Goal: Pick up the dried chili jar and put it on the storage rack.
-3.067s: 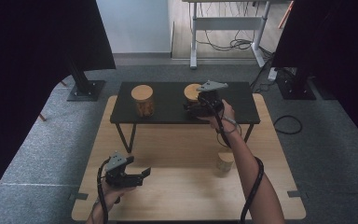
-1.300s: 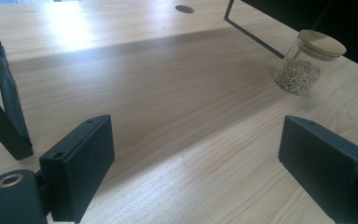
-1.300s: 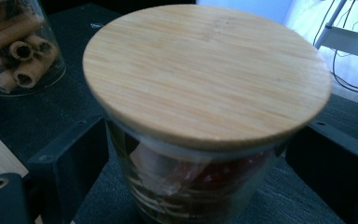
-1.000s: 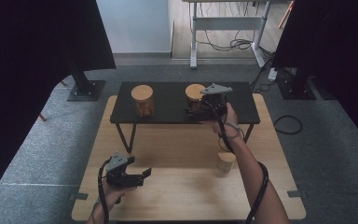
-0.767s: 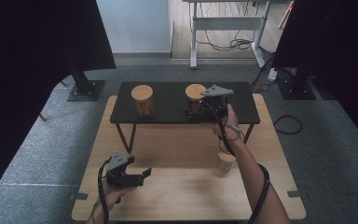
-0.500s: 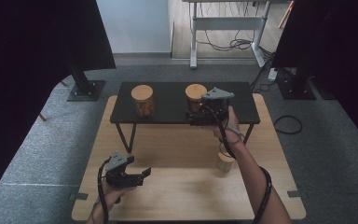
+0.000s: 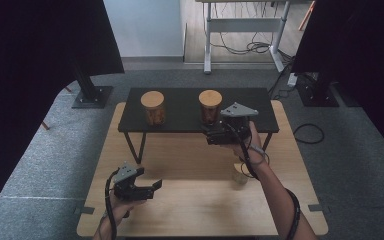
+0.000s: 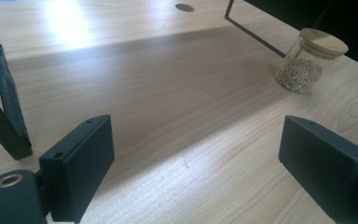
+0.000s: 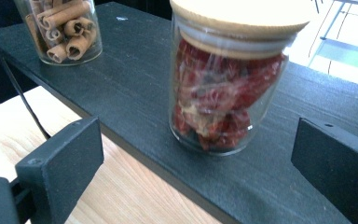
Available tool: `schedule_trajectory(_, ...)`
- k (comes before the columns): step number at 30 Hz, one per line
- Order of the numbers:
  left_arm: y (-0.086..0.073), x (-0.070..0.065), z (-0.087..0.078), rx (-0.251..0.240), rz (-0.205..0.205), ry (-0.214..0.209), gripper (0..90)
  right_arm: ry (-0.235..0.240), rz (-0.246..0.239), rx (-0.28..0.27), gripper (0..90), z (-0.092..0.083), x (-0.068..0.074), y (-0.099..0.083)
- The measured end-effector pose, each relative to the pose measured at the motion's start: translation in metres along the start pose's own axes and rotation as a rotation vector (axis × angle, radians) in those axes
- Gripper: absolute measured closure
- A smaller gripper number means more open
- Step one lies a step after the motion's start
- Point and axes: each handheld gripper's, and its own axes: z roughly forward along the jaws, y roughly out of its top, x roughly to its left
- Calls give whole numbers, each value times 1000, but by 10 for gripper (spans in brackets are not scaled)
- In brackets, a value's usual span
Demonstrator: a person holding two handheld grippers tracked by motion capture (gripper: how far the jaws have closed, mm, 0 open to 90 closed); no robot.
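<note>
Jar of red chillies (image 7: 210, 106): standing straight up on the black shelf (image 7: 180, 100), near its front edge, wooden lid on top. Set there so as to sit in a row with the other jar up there.

Wooden counter (image 7: 190, 210): big and flat, carrying everything else. Good for keeping jars steady while waiting for a turn.

Black shelf: on thin legs at the far side of the counter. A raised spot for lining up the jars, side by side and well apart.

Jar of cinnamon sticks (image 7: 153, 107): upright on the shelf too, off to the left, lid on, not touched by anything.

Small jar of seeds (image 8: 310, 60): down on the counter, close to the person's right arm. Probably next to go up, being the one jar not on the shelf yet.

Right tool (image 7: 207, 134): level with the chilli jar, just in front of it. Spread wide, having just been opening. Jar in line with the gap but a bit ahead, not touched by either pad. Looks like letting go, so as not to tip the jar.

Left tool (image 7: 152, 186): low over the near side of the counter, spread apart, nothing between. Kept out of the way, most likely resting.
</note>
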Motion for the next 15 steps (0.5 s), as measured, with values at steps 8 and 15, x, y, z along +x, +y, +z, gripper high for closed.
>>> schedule_trajectory(8,0,0,0,-3,0,0,97,5,15,-10,14,-10,-3,-14)
schedule_trajectory(15,0,0,1,2,3,0,97,14,33,-22,14,-21,-4,-32)
